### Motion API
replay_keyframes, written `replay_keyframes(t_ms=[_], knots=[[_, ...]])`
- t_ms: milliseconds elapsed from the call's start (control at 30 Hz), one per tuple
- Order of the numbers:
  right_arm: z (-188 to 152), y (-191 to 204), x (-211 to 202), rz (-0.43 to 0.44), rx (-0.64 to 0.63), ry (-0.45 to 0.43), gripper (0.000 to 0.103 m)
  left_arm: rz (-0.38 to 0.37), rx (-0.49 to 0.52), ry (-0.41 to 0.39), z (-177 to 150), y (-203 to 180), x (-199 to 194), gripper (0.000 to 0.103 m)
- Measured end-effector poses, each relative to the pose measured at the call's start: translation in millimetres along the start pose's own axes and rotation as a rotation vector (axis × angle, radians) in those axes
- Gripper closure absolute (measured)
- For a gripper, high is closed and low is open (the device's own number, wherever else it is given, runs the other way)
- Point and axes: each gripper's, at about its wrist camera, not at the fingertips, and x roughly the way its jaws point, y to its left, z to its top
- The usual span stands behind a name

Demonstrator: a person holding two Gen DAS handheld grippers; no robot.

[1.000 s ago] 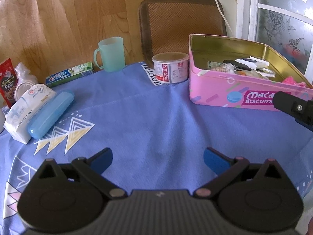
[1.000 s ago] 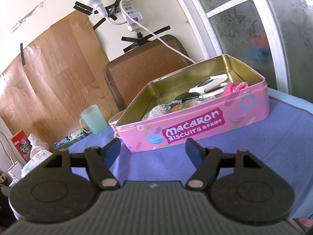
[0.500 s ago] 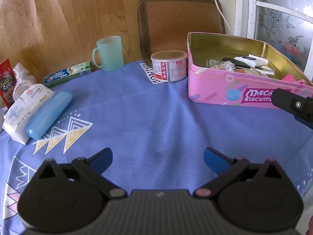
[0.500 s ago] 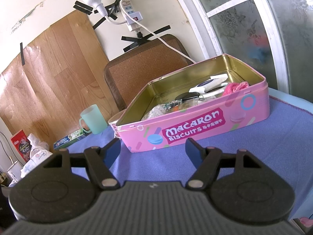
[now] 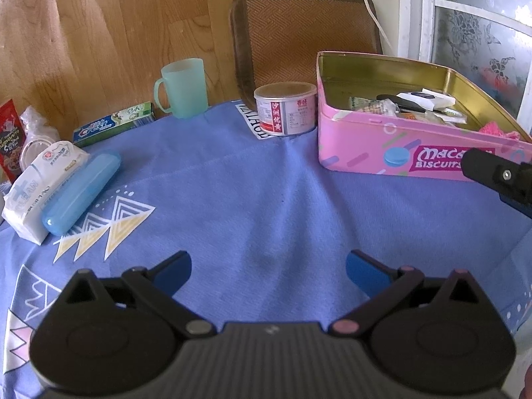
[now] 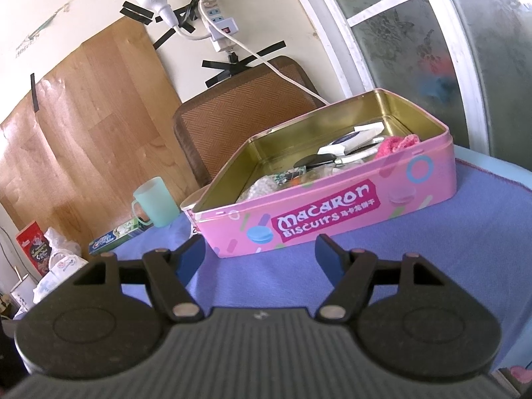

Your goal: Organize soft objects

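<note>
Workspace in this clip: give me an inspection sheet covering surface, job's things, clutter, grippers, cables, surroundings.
Surface: blue tablecloth with triangle prints, creased.
Job's things: tissue pack at the left edge, blue case lying against it; pink knit piece inside the open pink biscuit tin.
Clutter: green mug, toothpaste box, round can beside the tin, red snack packet; packets and a black-handled item in the tin.
Grippers: left gripper open, empty, over bare cloth; right gripper open, empty, facing the tin's front.
Cables: white cord from a taped power strip running behind the chair.
Surroundings: woven chair back, wood-pattern wall panel, frosted window.
</note>
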Motion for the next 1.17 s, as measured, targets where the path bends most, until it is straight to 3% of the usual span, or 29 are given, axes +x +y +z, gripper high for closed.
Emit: replay_keyframes(t_ms=[833,1167], knots=[[-3,10,-1,-0.01,-0.017,0.005,0.028,-0.015,-0.021,-0.01,1,10,-3,0.0],[-4,12,-1,-0.016,-0.025,0.0,0.027,-0.055,-0.003,-0.044,2,7,-7,0.0]])
